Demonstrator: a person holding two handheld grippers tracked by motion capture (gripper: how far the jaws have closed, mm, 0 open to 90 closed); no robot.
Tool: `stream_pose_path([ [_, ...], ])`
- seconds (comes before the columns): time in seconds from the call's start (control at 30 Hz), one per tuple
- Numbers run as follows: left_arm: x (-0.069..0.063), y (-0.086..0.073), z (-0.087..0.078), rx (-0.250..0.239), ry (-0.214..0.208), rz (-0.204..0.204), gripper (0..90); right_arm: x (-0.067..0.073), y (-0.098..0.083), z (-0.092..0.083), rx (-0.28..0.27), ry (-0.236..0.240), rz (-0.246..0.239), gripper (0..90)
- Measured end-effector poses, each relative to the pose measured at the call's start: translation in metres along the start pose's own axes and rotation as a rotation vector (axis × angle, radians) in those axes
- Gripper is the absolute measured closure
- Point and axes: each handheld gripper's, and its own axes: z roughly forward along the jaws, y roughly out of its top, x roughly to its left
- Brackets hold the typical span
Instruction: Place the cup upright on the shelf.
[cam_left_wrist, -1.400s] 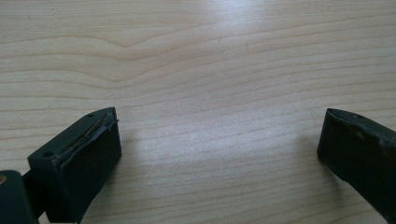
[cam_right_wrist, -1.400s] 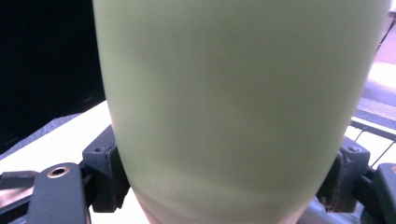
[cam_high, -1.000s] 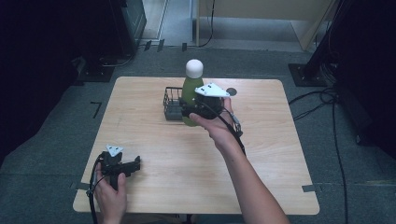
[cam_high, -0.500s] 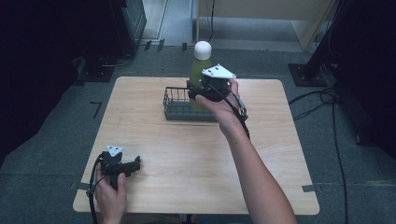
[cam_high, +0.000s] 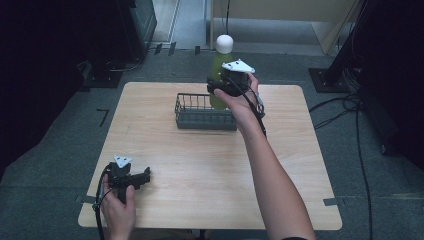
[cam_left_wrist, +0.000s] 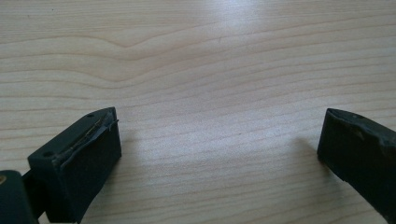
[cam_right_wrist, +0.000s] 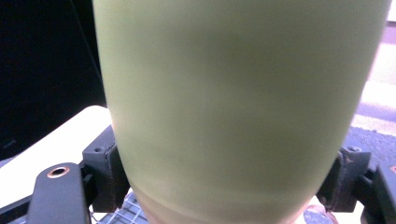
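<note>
A green bottle (cam_high: 219, 65) with a white cap hangs upright above the right end of a dark wire basket (cam_high: 196, 119) at the far middle of the wooden table (cam_high: 210, 165). My right gripper (cam_high: 225, 89) is shut on the bottle's body; in the right gripper view the green bottle (cam_right_wrist: 233, 107) stands between both black pads (cam_right_wrist: 109, 177). My left gripper (cam_high: 142, 176) rests near the table's front left corner. Its jaws stand wide apart over bare wood in the left gripper view, nothing between the fingertips (cam_left_wrist: 88, 154).
The basket's grid floor (cam_right_wrist: 121, 210) shows below the bottle. Dark equipment and cables surround the table on the floor. A cable (cam_high: 257, 112) trails from the right gripper along the forearm.
My right gripper has carried the bottle up and away, to the right, from beside the basket to above its right end. The left gripper has not moved.
</note>
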Motion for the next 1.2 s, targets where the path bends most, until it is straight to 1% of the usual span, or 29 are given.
stream_pose_path([
  [0.07,0.000,0.000,0.000,0.000,0.000,0.000,0.1,-0.001,-0.001,0.002,0.002,-0.002,-0.003,20.6],
  [0.17,0.000,0.000,0.000,0.000,0.001,0.001,0.1,-0.005,-0.007,0.010,0.001,-0.015,-0.003,20.6],
  [0.27,0.000,0.000,0.000,0.000,0.000,0.000,0.1,-0.009,-0.011,0.015,0.002,-0.024,0.013,20.6],
  [0.33,0.000,0.000,0.000,0.001,-0.001,0.000,0.1,-0.012,-0.015,0.018,0.012,-0.027,0.018,20.6],
  [0.43,0.000,0.000,0.000,0.001,-0.001,0.000,0.1,-0.014,-0.022,0.023,0.026,-0.039,0.009,20.6],
  [0.5,0.000,0.000,0.000,0.001,-0.001,0.000,0.1,-0.016,-0.027,0.026,0.032,-0.040,0.006,20.6],
  [0.53,0.000,0.000,0.000,0.001,0.000,0.000,0.1,-0.016,-0.032,0.029,0.040,-0.039,0.007,20.6],
  [0.57,0.000,0.000,0.000,0.000,-0.001,0.001,0.1,-0.016,-0.032,0.029,0.040,-0.039,0.007,20.6],
  [0.67,0.000,0.000,0.000,-0.001,0.000,0.000,0.1,-0.017,-0.041,0.033,0.057,-0.047,0.012,20.6],
  [0.93,0.000,0.000,0.000,0.000,-0.001,0.001,0.1,-0.017,-0.049,0.034,0.047,-0.040,-0.001,20.6],
  [1.03,0.000,0.000,0.000,0.000,-0.001,0.001,0.1,-0.018,-0.053,0.034,0.053,-0.035,0.009,20.5],
  [1.13,0.000,0.000,0.000,0.000,0.000,0.000,0.1,-0.017,-0.057,0.034,0.062,-0.029,-0.005,20.5],
  [1.2,0.000,0.000,0.000,0.000,0.000,0.000,0.1,-0.017,-0.060,0.034,0.045,-0.027,-0.005,20.4],
])
